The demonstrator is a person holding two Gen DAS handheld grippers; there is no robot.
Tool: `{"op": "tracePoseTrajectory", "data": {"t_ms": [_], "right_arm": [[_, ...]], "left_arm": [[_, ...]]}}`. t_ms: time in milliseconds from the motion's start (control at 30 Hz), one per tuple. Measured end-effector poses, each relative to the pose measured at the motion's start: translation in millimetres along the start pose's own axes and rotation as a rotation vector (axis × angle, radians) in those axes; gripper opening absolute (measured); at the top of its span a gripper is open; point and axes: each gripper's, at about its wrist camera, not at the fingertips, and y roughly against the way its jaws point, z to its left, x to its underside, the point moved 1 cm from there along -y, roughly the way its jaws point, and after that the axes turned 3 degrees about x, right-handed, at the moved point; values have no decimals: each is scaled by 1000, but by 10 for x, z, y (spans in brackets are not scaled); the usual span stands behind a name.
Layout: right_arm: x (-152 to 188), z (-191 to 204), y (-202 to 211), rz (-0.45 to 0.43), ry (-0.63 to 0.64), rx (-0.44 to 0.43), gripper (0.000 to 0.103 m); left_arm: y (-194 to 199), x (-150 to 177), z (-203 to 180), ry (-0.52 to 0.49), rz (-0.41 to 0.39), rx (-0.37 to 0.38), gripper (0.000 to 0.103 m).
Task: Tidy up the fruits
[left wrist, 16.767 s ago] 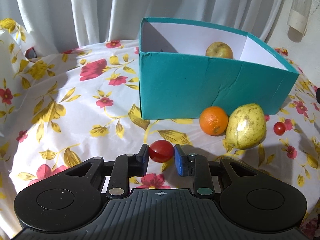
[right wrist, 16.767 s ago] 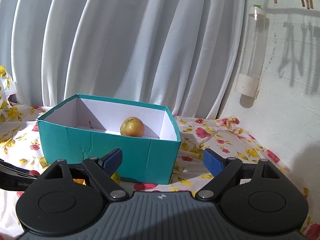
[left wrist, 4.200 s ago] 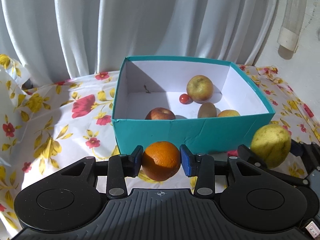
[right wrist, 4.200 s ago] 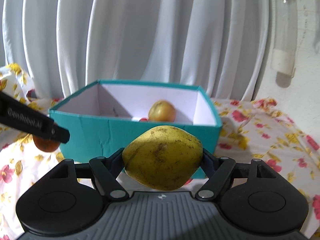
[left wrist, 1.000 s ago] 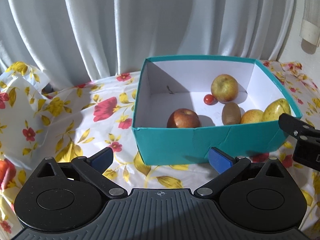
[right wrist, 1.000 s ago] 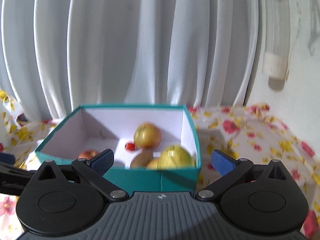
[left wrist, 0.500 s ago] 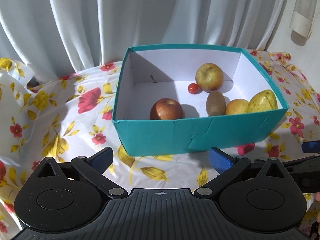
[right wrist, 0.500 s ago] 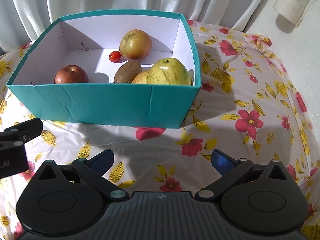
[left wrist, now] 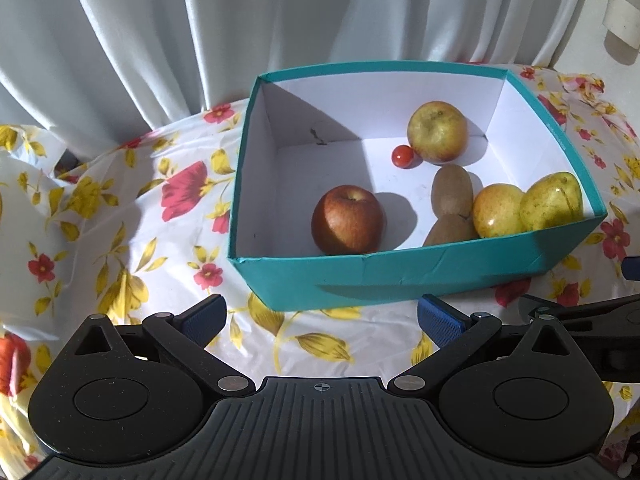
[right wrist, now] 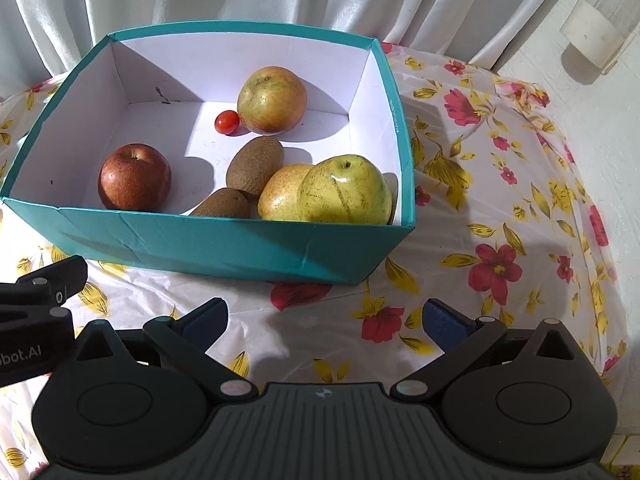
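Both grippers hover empty over a floral tablecloth (right wrist: 500, 184), jaws spread wide: the left gripper (left wrist: 320, 318) and the right gripper (right wrist: 324, 320). At twelve o'clock from each sits a teal cardboard box with white inside (right wrist: 224, 246). It holds a red apple (right wrist: 135, 176), a tiny red tomato (right wrist: 227, 121), a yellow-green apple (right wrist: 272, 99), two brown kiwis (right wrist: 255, 165), a yellow fruit, possibly a pear (right wrist: 282, 192), and a large yellow-green fruit (right wrist: 346, 190) touching it at the box's four o'clock corner.
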Motion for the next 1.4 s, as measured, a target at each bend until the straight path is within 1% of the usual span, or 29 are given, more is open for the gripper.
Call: {"op": "tracePoseTrajectory", "data": {"t_ms": [233, 433, 1100, 1400], "right_arm": [[-39, -1, -23, 9, 4, 9, 103], [-46, -24, -68, 25, -9, 0, 103], [-65, -28, -98, 24, 3, 13, 103], [-68, -29, -113, 23, 3, 19, 103]], "left_arm": [[-32, -41, -31, -10, 8, -19, 103], [-63, -54, -52, -19, 15, -24, 103], [-138, -80, -42, -20, 30, -22, 103], [-150, -80, -49, -26, 23, -20, 103]]}}
